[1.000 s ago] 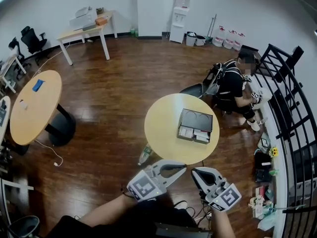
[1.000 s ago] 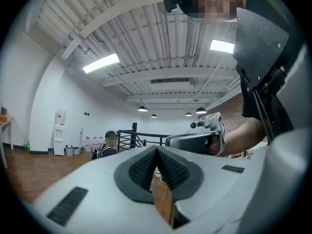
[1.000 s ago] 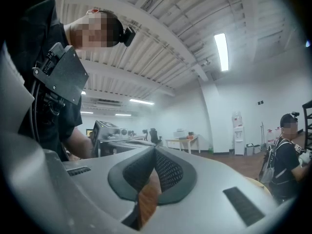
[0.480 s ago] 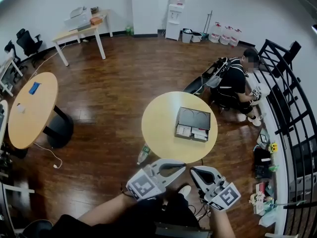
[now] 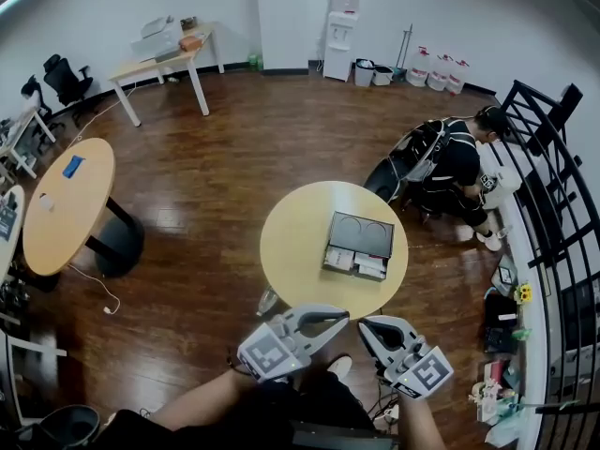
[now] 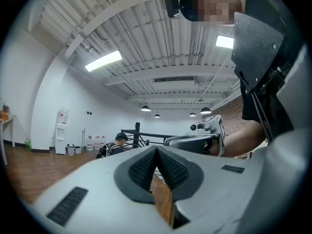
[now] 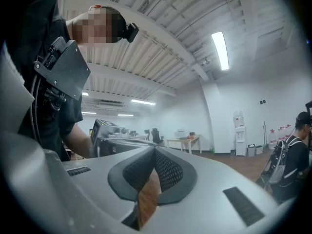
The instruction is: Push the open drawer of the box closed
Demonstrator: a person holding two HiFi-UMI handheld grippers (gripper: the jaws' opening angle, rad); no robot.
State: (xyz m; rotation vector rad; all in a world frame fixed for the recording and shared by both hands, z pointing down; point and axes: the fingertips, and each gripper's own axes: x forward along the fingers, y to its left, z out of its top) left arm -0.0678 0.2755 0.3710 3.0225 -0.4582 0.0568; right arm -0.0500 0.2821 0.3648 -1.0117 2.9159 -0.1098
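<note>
In the head view a dark flat box (image 5: pixel 362 235) lies on a round yellow table (image 5: pixel 292 251). Its drawer (image 5: pixel 354 264) stands pulled out on the side nearest me, with white and red items inside. Both grippers hang level below the table's near edge, short of it and touching nothing. The left gripper (image 5: pixel 343 318) is shut and empty; in the left gripper view its pads (image 6: pixel 146 167) meet at the tip. The right gripper (image 5: pixel 365 326) is also shut and empty, its pads (image 7: pixel 168 169) closed together in the right gripper view.
A plastic bottle (image 5: pixel 268 300) lies on the wooden floor by the table's near left side. A person (image 5: pixel 455 172) crouches beyond the table on the right, beside a black railing (image 5: pixel 553 204). Another round table (image 5: pixel 66 204) stands at left, a desk (image 5: pixel 159 56) at the back.
The head view has shifted as I move: the round table with the box now sits a little lower and further left. Both grippers keep their shut pose in front of me.
</note>
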